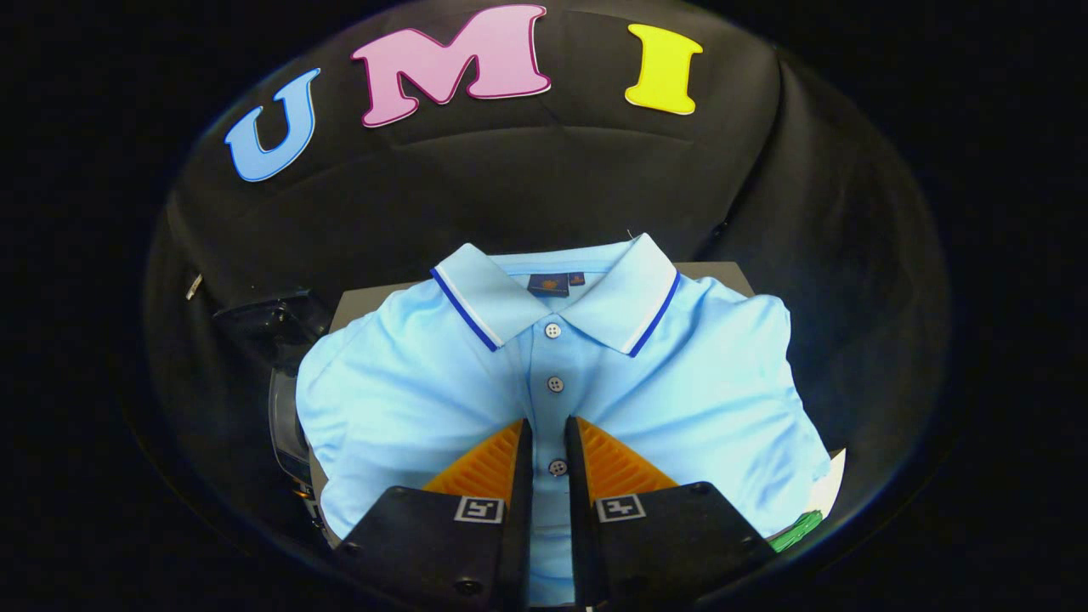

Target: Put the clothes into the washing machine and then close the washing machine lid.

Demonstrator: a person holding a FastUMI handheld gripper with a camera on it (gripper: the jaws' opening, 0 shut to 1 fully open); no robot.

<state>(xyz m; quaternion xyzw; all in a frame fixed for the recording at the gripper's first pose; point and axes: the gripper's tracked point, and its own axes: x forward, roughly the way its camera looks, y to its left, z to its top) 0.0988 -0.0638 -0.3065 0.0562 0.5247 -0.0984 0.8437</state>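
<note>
shirt: 1, light blue polo, 12 o'clock of tool | placket buttons: 3 visible, one between fingers | collar labels: 2, side by side | tool: 1, fingers: 2, narrow gap over placket, grip unclear | square markers: 2, one per finger | counter: 1

A folded polo shirt lies flat on the worktop, collar at the far end toward the booth wall. The hand-held gripper sits over its near half, fingers close together either side of the button placket. A dark machine stands left of the shirt
</note>
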